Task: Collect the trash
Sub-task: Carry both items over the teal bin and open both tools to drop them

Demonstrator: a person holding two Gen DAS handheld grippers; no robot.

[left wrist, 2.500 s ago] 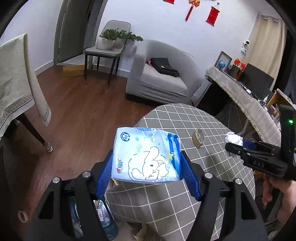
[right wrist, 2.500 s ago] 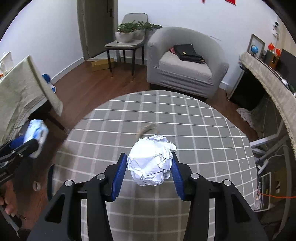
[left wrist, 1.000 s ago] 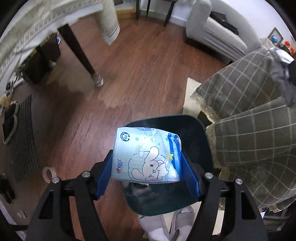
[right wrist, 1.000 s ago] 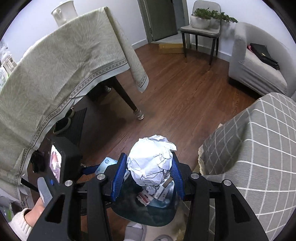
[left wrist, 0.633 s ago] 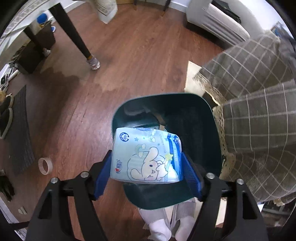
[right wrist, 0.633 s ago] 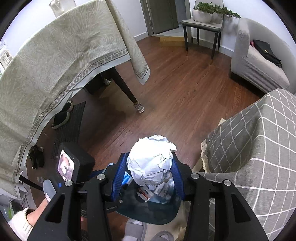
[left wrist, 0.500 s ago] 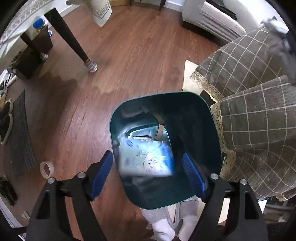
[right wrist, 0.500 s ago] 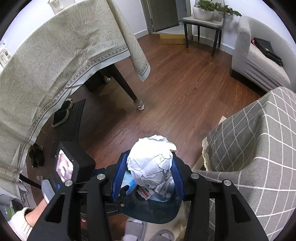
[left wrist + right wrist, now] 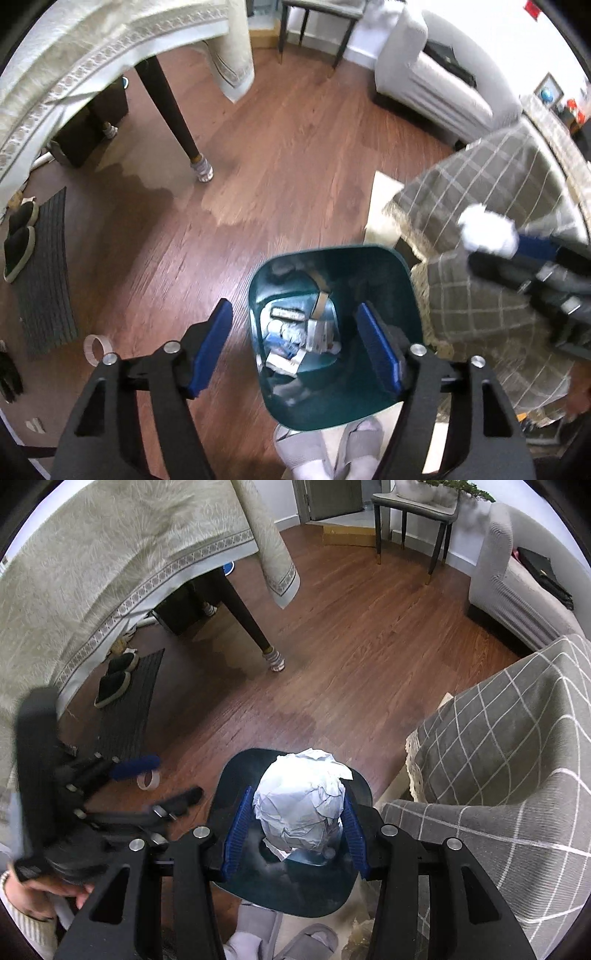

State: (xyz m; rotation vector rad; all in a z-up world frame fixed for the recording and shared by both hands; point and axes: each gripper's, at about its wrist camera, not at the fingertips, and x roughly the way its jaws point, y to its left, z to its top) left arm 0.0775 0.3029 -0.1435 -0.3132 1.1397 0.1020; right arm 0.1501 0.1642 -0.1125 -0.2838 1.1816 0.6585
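A: Your left gripper (image 9: 295,347) hangs over the teal trash bin (image 9: 406,295) with its blue pads spread wide and nothing between them. The bin stands on the wood floor (image 9: 288,166), just beside the grey checked tablecloth (image 9: 491,302).

B: Any writing you can read on the trash in there?

A: No. You have wrappers and small packets (image 9: 295,336) heaped at the bottom, some white and blue, but the print is too small and blurred to read.

B: And the right side?

A: Your right gripper (image 9: 295,830) is closed on the crumpled white paper ball (image 9: 301,805), held above the bin's mouth (image 9: 236,771). The ball hides most of the bin's contents from that camera. In the left view the same ball (image 9: 487,232) is smeared by motion near the cloth's edge.

B: Anything else low down?

A: A roll of tape (image 9: 98,349) lies on the floor left of the bin. Grey slippers (image 9: 332,450) sit at the frame's bottom, cut off.
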